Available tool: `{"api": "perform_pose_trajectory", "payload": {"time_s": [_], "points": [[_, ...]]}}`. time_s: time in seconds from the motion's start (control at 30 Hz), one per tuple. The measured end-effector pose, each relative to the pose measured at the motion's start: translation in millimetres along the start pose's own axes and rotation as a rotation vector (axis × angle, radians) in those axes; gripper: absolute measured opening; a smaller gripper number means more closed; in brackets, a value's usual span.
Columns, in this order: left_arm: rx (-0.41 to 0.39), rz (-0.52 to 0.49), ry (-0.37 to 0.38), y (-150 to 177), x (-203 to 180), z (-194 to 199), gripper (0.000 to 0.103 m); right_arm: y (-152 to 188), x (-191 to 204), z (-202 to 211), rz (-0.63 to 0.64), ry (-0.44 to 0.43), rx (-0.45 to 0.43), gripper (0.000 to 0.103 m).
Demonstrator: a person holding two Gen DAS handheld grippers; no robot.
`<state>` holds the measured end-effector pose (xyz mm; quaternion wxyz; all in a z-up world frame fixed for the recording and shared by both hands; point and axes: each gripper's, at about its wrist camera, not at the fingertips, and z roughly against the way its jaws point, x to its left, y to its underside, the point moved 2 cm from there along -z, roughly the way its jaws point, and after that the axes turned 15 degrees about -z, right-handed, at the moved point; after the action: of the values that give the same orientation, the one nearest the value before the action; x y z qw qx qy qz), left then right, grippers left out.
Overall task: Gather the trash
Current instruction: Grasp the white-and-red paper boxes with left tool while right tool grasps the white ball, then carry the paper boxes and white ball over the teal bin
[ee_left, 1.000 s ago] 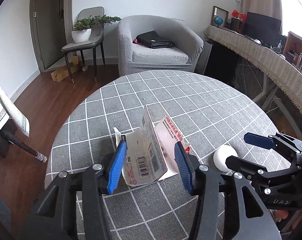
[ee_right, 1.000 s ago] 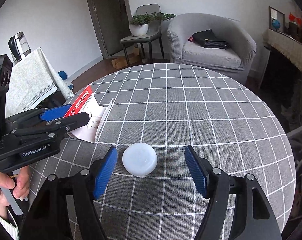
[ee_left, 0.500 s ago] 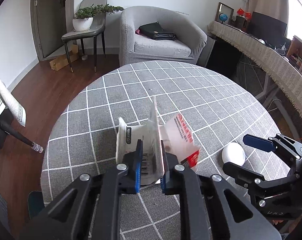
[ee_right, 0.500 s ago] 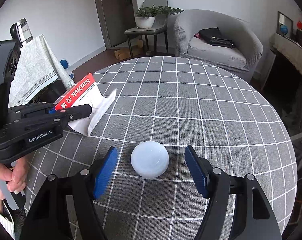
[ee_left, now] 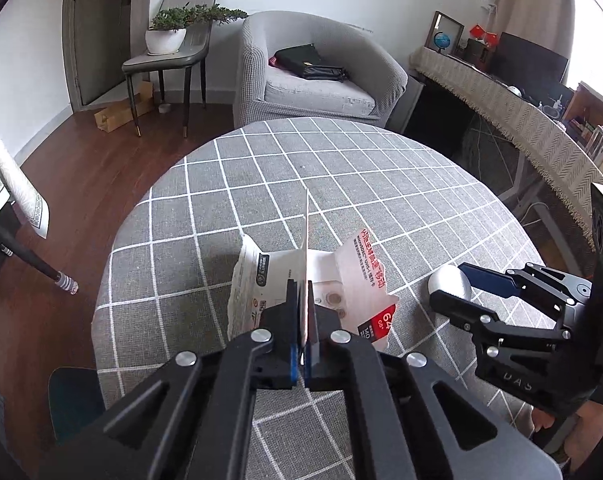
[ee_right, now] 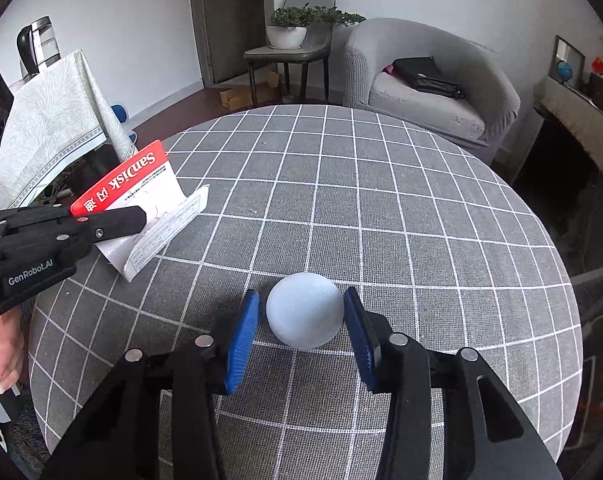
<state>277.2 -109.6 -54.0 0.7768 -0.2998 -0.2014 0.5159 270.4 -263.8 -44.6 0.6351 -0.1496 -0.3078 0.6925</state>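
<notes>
The torn card packet (ee_left: 337, 276), white with a red strip, stands folded near the left edge of the round bench (ee_left: 381, 184), which is covered by a grey cloth with a white grid. The left gripper (ee_left: 300, 308) has its jaws pressed together on an upright flap of this packet, the thin card pinched between the two blue pads. In the right wrist view the same packet (ee_right: 141, 196) shows its red printed band lifted beside the black finger of the left gripper (ee_right: 133, 216).

To the right of the packet, apart from it, a white ball (ee_right: 305, 310) rests on the cloth. The right gripper (ee_right: 303, 320) straddles it with a blue pad on each side; the jaws are closing, the right pad at the ball's side and a thin gap visible at the left pad. In the left wrist view the ball (ee_left: 449, 284) lies between the fingers of the right gripper (ee_left: 457, 288).

A hand (ee_right: 1, 356) shows at the lower left edge of the right wrist view.

Beyond the bench stand a grey armchair (ee_left: 313, 76) with a black bag (ee_left: 309, 66) on its seat, and a chair (ee_left: 169, 60) carrying a potted plant (ee_left: 169, 32).
</notes>
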Motion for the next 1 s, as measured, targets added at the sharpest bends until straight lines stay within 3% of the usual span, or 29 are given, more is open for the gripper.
{"api": "perform_pose_trajectory", "payload": {"time_s": [0.27, 0.63, 1.0], "points": [[-0.022, -0.006, -0.031, 14.7, 3.3, 26.2, 0.003, 6.2, 4.1, 8.8, -0.044, -0.048, -0.020, 0.039], [-0.046, 0.019, -0.075, 39.3, 22.2, 67.3, 0.003, 17.3, 41.8, 29.8, -0.015, -0.092, -0.089, 0.039], [-0.061, 0.060, -0.111, 61.6, 51.7, 98.4, 0.003, 29.0, 78.1, 32.4, 0.015, -0.139, -0.085, 0.039]]}}
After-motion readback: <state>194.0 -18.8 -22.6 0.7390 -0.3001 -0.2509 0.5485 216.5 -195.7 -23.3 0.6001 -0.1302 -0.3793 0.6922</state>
